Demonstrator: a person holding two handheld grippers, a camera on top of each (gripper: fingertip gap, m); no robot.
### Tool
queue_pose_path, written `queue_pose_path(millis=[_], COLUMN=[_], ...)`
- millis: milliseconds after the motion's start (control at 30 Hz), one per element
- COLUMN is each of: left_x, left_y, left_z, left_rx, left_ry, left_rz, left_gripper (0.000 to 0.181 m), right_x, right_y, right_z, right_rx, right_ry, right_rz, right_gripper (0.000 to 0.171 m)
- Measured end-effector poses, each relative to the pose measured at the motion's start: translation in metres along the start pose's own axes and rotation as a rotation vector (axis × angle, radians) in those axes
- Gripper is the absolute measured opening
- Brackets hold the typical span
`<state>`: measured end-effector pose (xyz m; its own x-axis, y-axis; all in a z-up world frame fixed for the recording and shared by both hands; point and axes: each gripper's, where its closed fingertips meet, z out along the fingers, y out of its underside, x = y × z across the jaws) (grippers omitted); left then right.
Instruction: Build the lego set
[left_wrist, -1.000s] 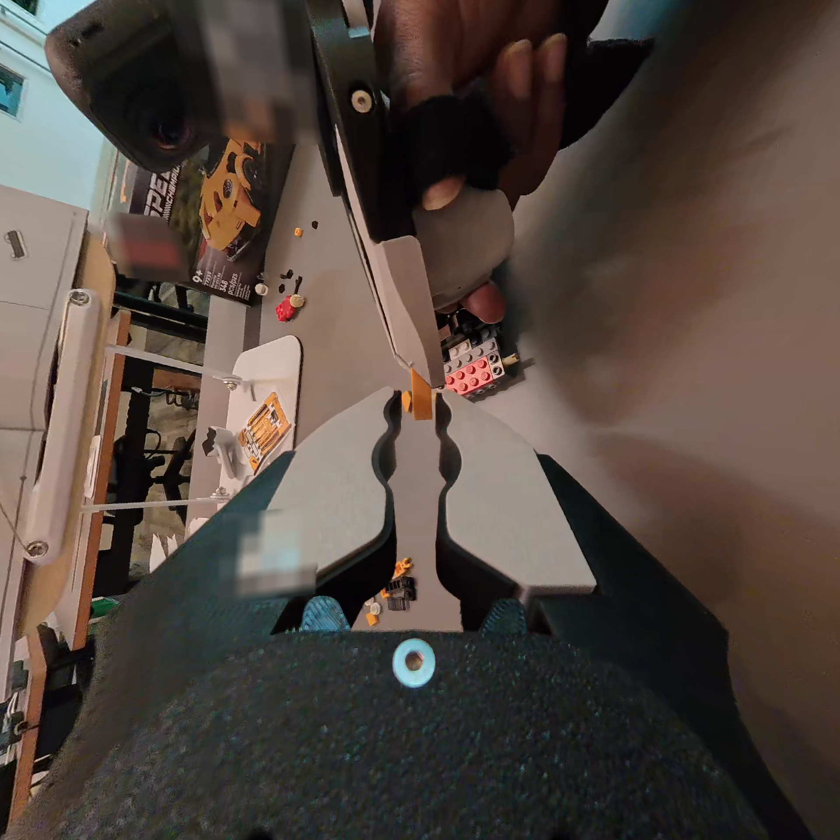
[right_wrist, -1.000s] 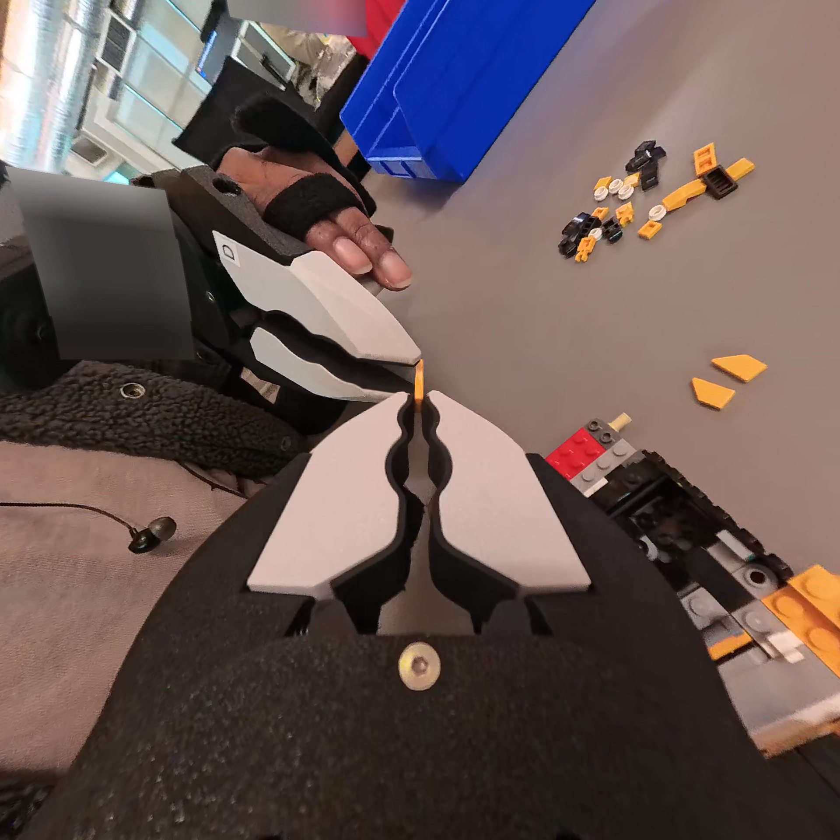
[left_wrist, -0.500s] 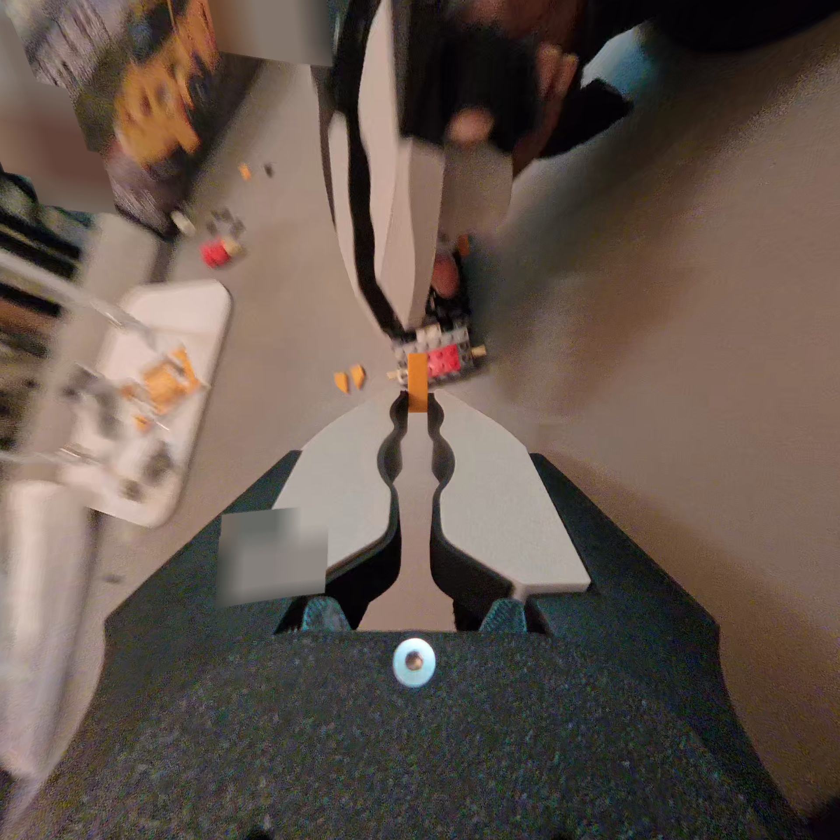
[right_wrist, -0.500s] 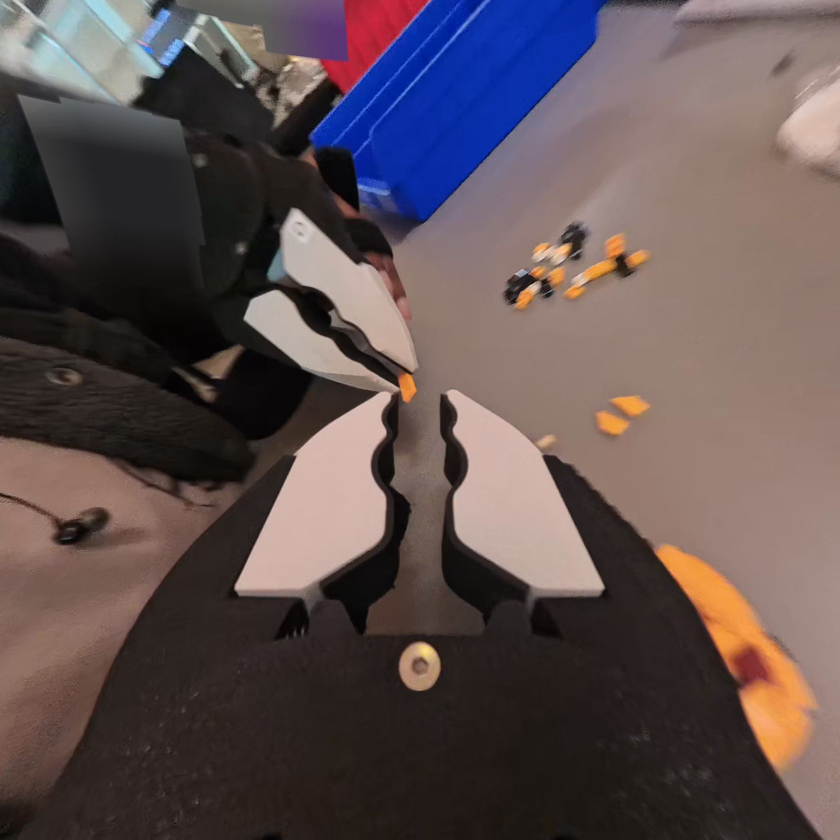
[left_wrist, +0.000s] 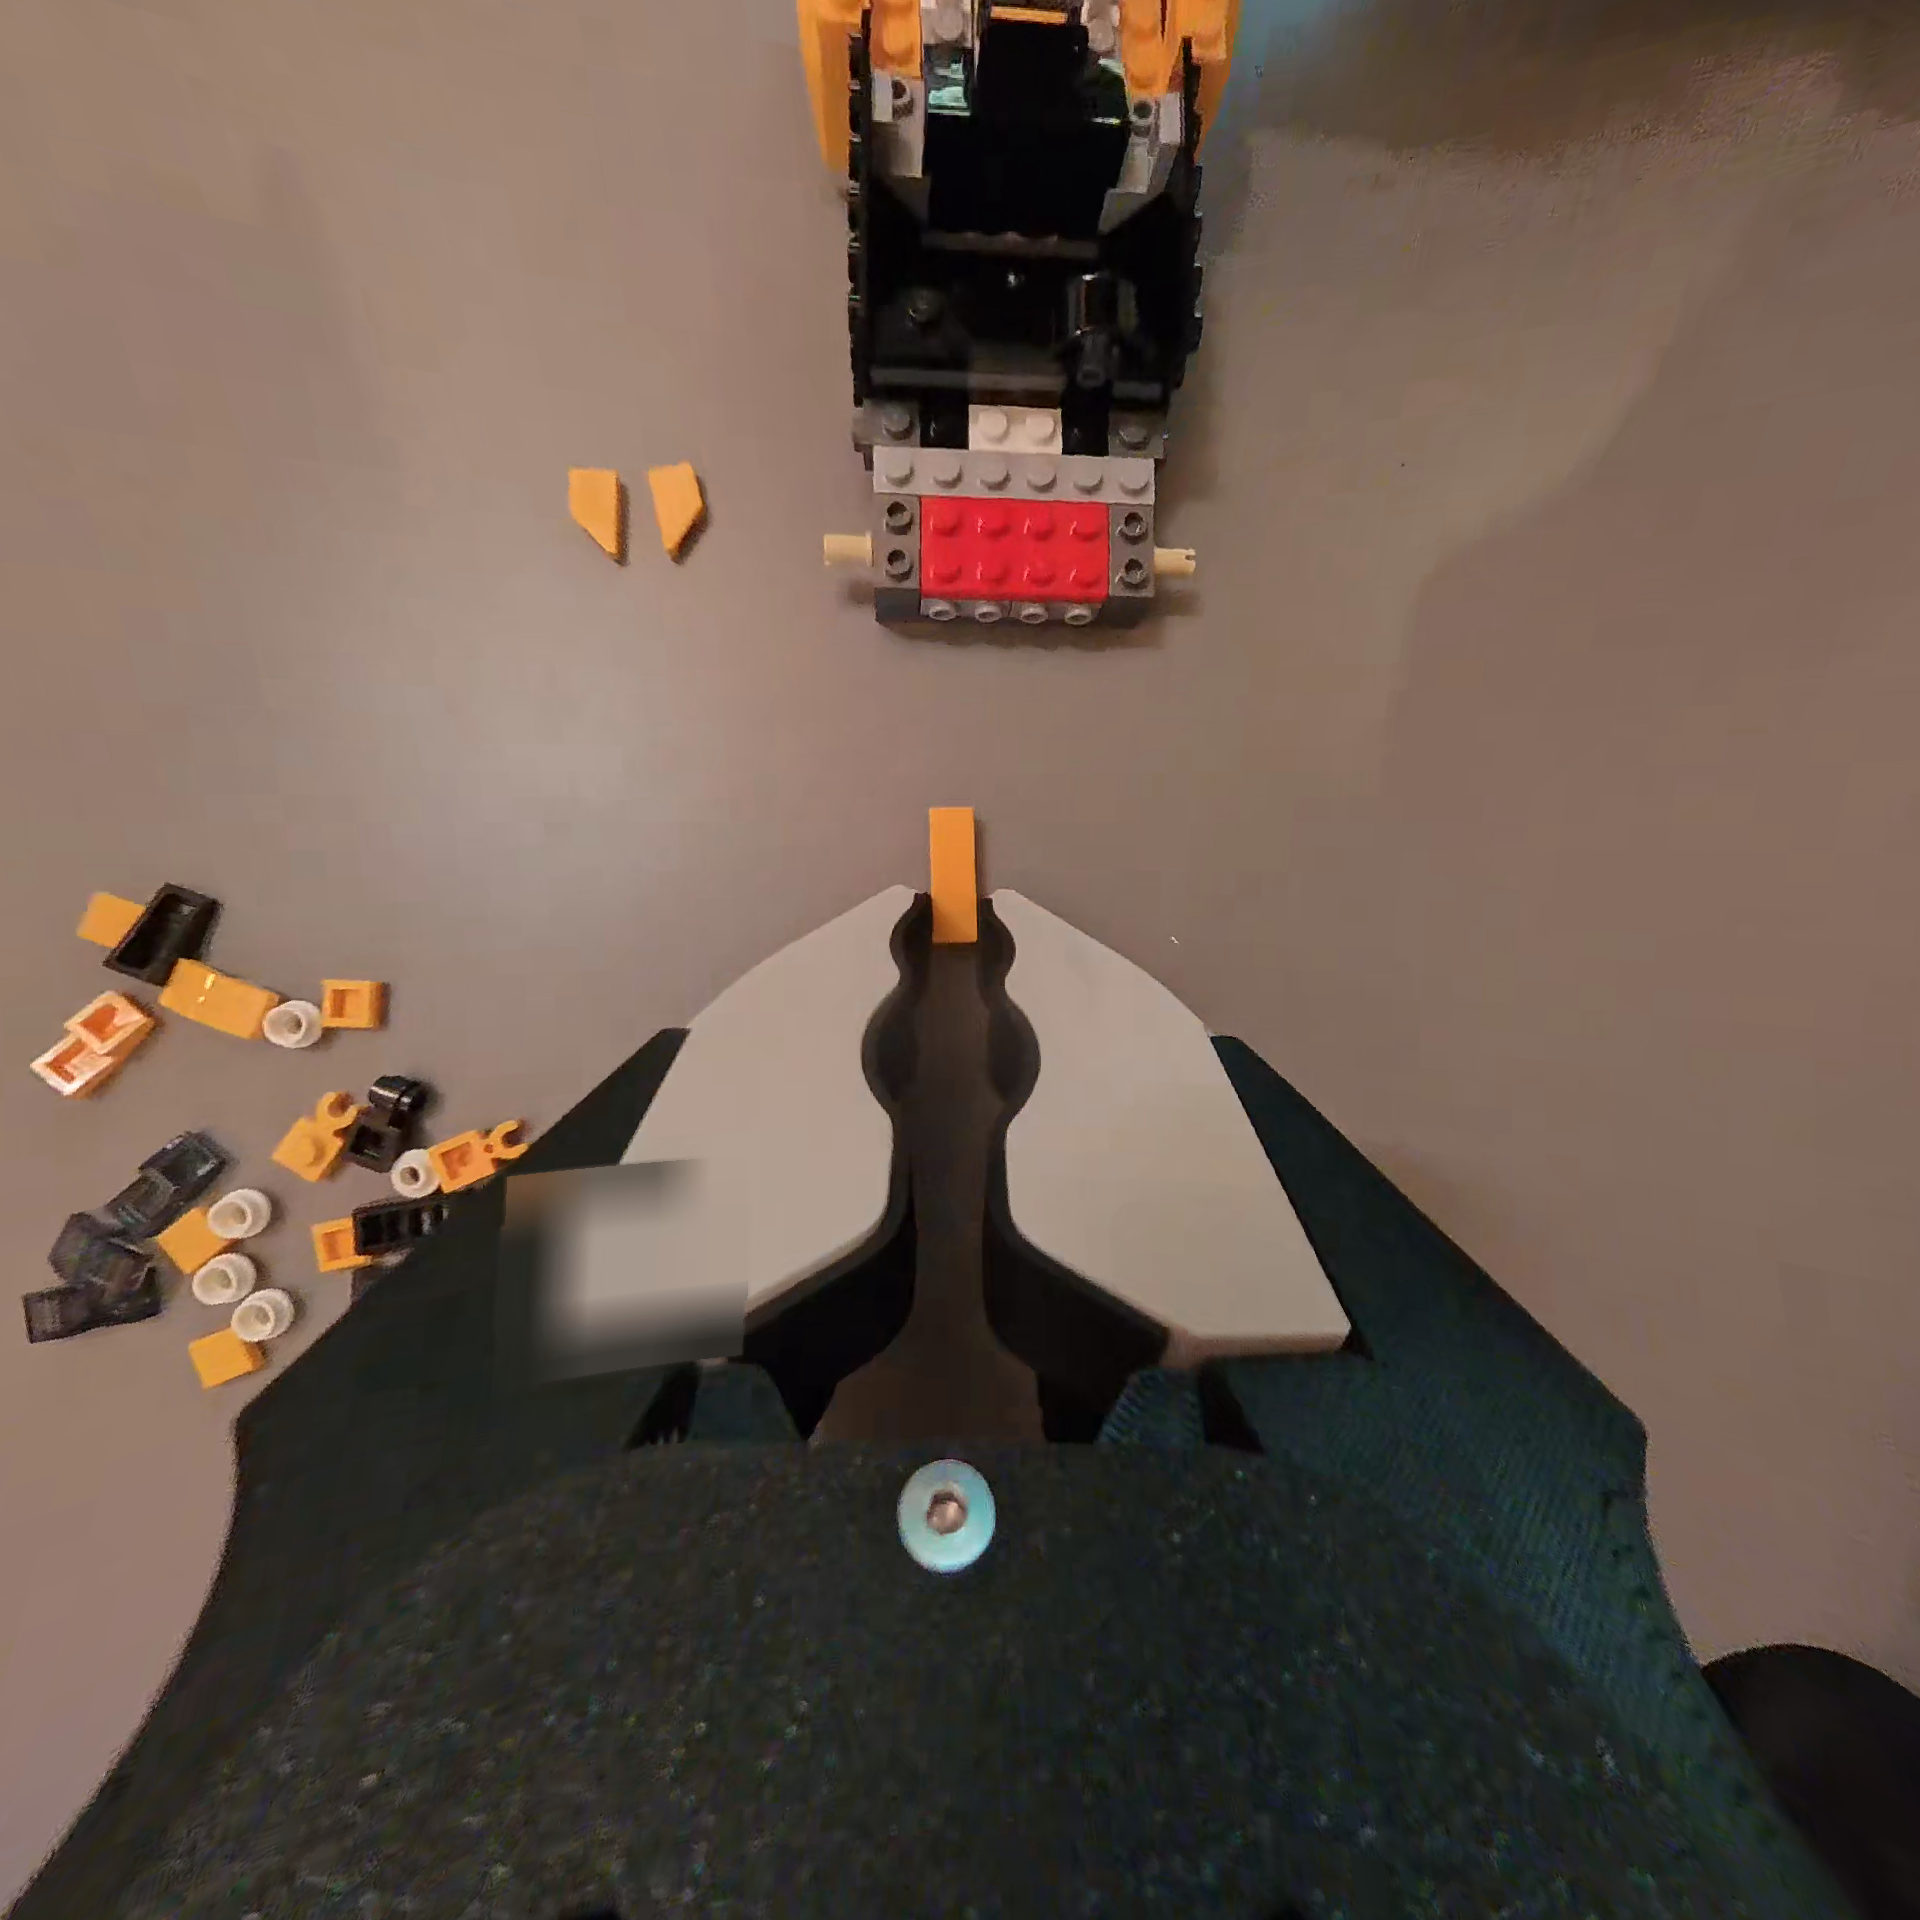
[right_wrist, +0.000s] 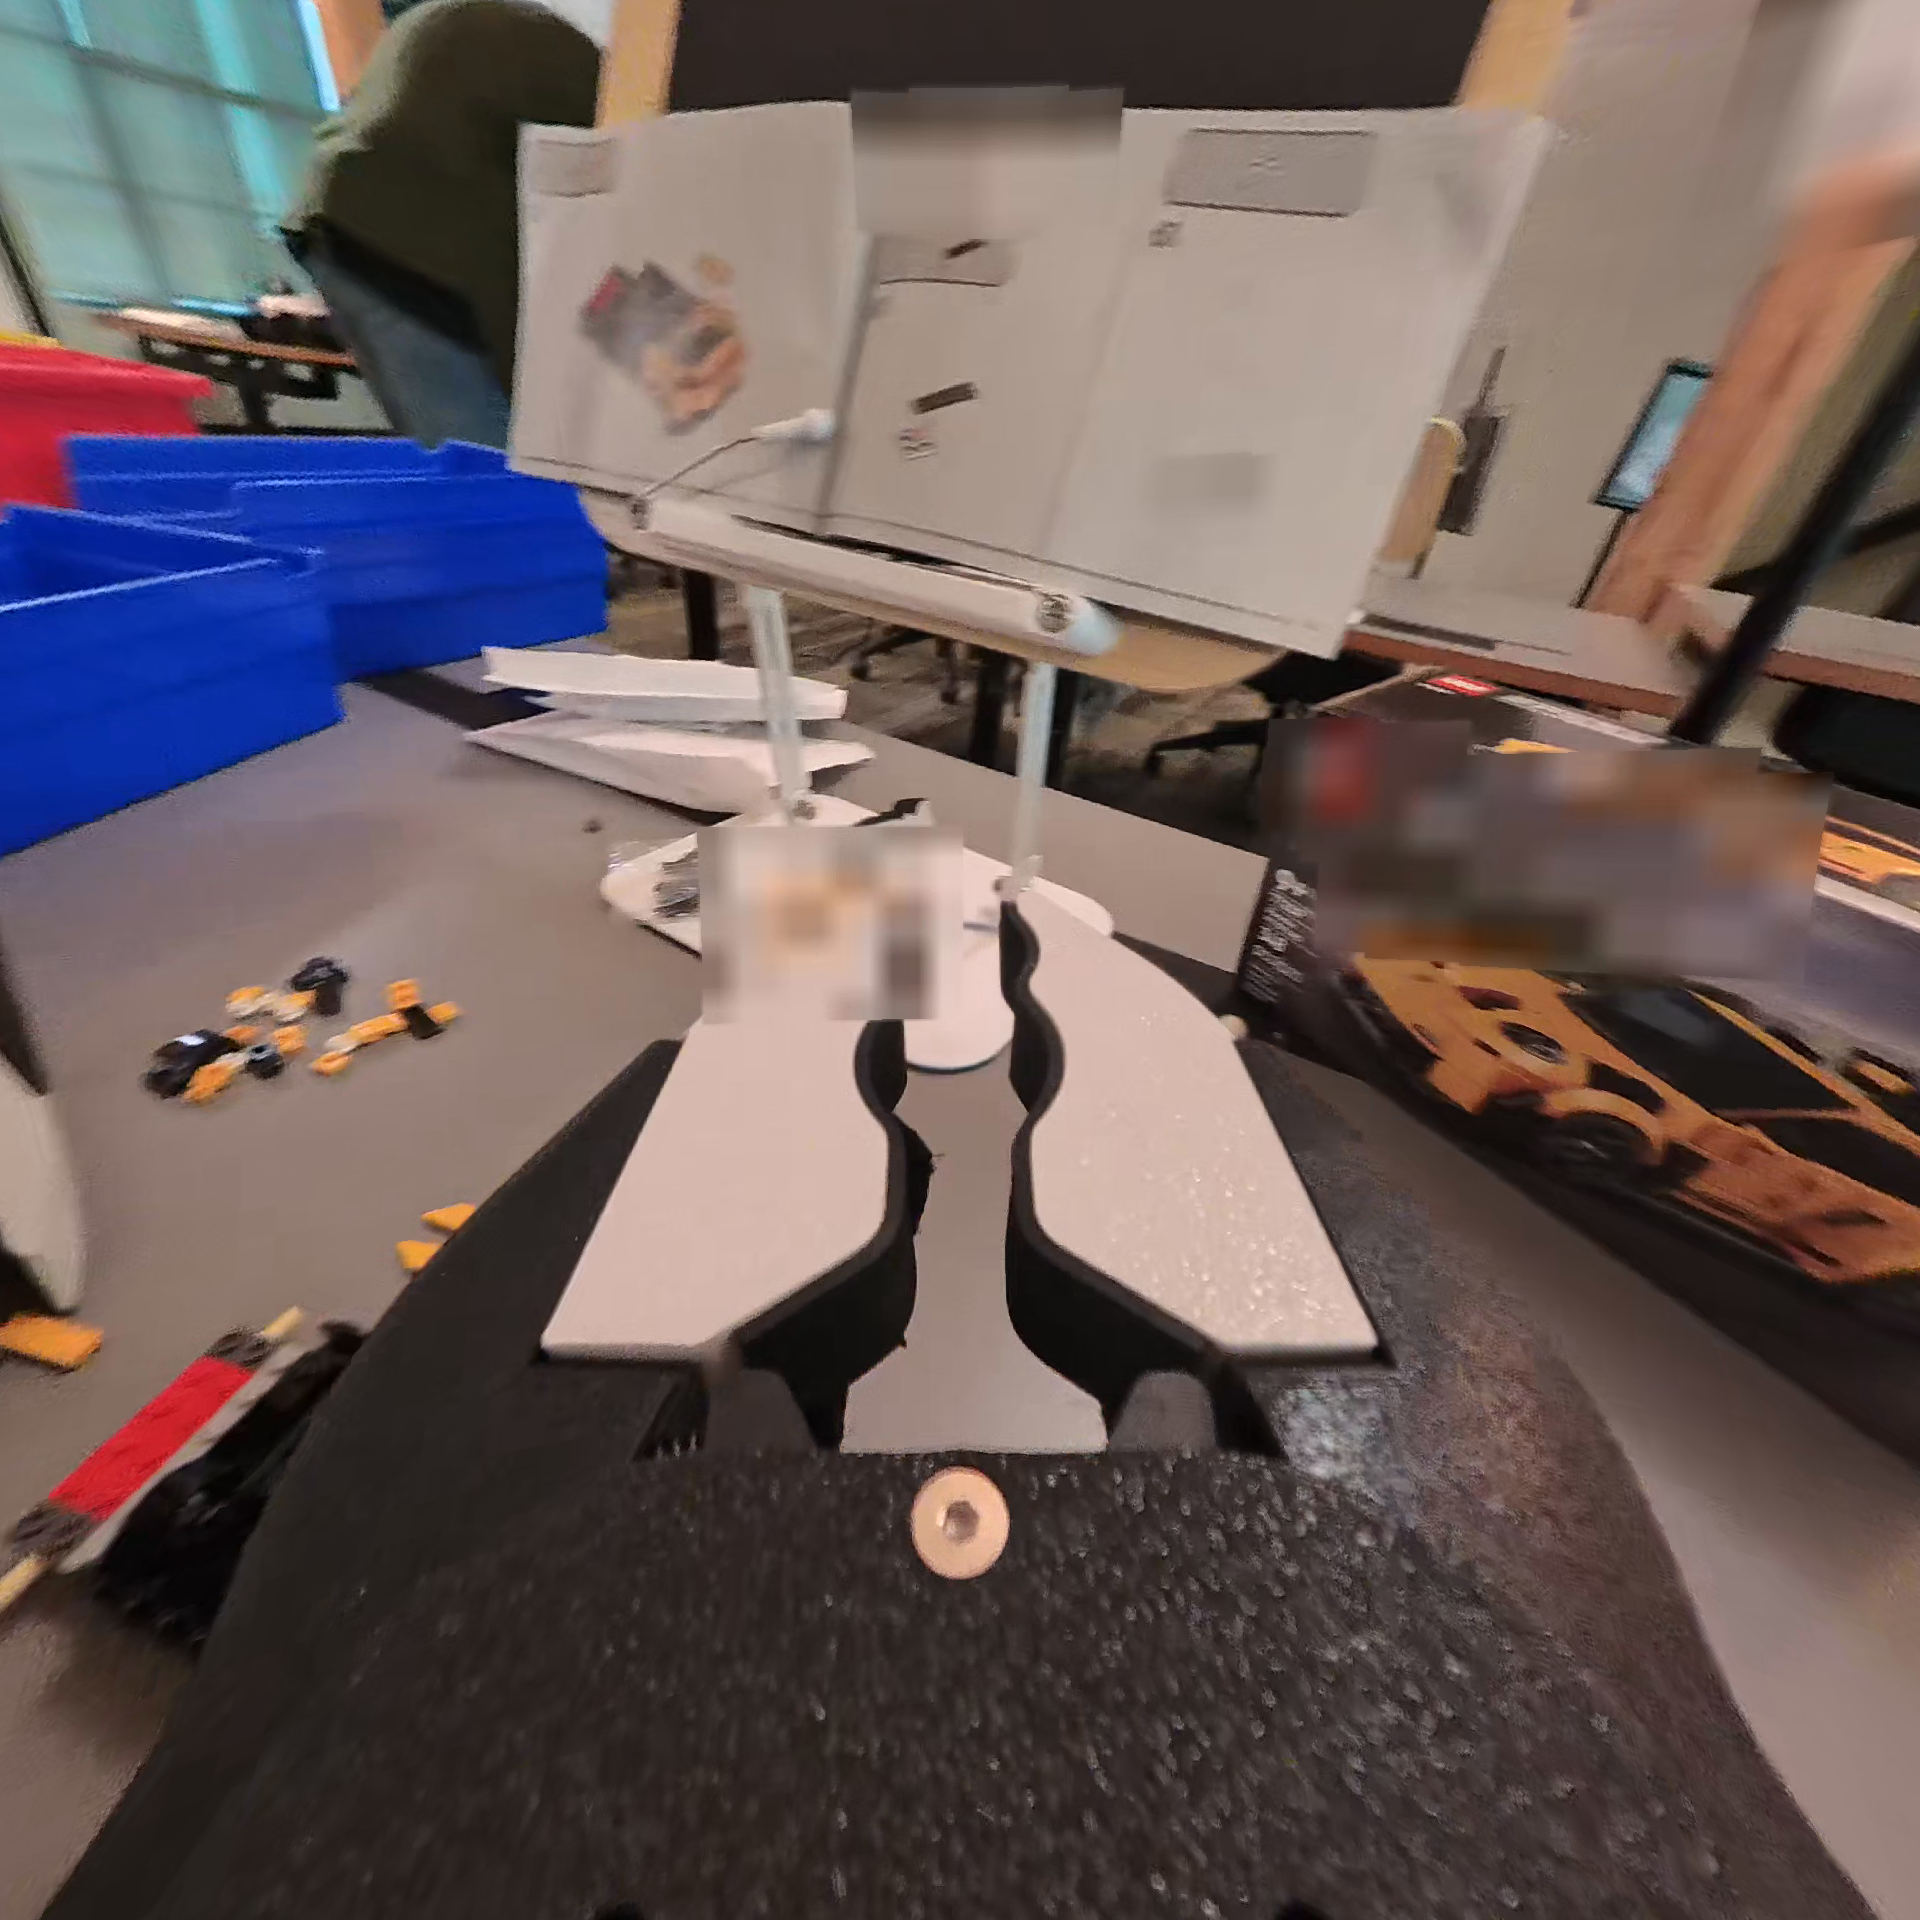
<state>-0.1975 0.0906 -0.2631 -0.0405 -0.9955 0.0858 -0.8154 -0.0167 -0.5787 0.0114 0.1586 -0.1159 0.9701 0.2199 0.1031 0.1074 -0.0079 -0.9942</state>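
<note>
In the left wrist view my left gripper (left_wrist: 952, 904) is shut on a flat orange piece (left_wrist: 952, 862) that sticks out past its tips. It hovers over the grey table, short of the part-built car (left_wrist: 1023, 312), whose near end carries a red plate (left_wrist: 1013, 551). In the right wrist view my right gripper (right_wrist: 951, 966) is open and empty, and a mosaic patch covers its left tip. The car (right_wrist: 156, 1455) lies low at its left.
Two orange wedges (left_wrist: 634, 509) lie left of the car, and a pile of small orange, black and white pieces (left_wrist: 208, 1143) lies further left. The right wrist view shows the booklet stand (right_wrist: 935, 343) ahead, blue bins (right_wrist: 208, 582) at left and the set's box (right_wrist: 1558, 1039) at right.
The right gripper opened and let go of the orange piece, then swung up toward the booklet stand. The left gripper kept the piece and turned down over the table, facing the car.
</note>
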Motion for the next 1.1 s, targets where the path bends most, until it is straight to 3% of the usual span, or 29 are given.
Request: queue_pose_path(millis=[233, 300, 400, 467, 567, 667, 867, 1100], left_x=[-0.001, -0.005, -0.029, -0.058, -0.109, -0.147, -0.185, -0.214], left_y=[-0.005, -0.006, 0.003, 0.027, 0.091, 0.160, 0.245, 0.270], left_z=[-0.018, -0.048, -0.121, -0.181, -0.263, -0.312, -0.315, -0.289], left_rx=[0.055, 0.106, 0.196, 0.220, 0.137, 0.015, -0.174, -0.374], left_ry=[-0.038, -0.094, -0.235, -0.377, -0.604, -0.696, -0.642, -0.612], left_rz=[-0.003, -0.011, -0.088, -0.173, -0.321, -0.467, -0.617, -0.551], left_gripper=[0.025, 0.026, 0.024, 0.020, 0.016, 0.009, 0.000, 0.000], right_x=[0.014, 0.015, 0.016, 0.015, 0.013, 0.010, 0.011, 0.019], right_y=[0.014, 0.014, 0.015, 0.016, 0.016, 0.018, 0.024, 0.028], right_z=[0.002, 0.002, 0.002, 0.002, 0.003, 0.004, 0.006, 0.004], right_rx=[-0.009, -0.011, -0.014, -0.019, -0.024, -0.031, -0.056, -0.070], right_ry=[0.069, 0.071, 0.071, 0.063, 0.055, 0.049, 0.059, 0.096], right_rz=[-0.024, -0.029, -0.025, -0.016, -0.022, -0.037, -0.033, -0.025], right_gripper=[0.014, 0.013, 0.013, 0.013, 0.013, 0.012, 0.011, 0.010])
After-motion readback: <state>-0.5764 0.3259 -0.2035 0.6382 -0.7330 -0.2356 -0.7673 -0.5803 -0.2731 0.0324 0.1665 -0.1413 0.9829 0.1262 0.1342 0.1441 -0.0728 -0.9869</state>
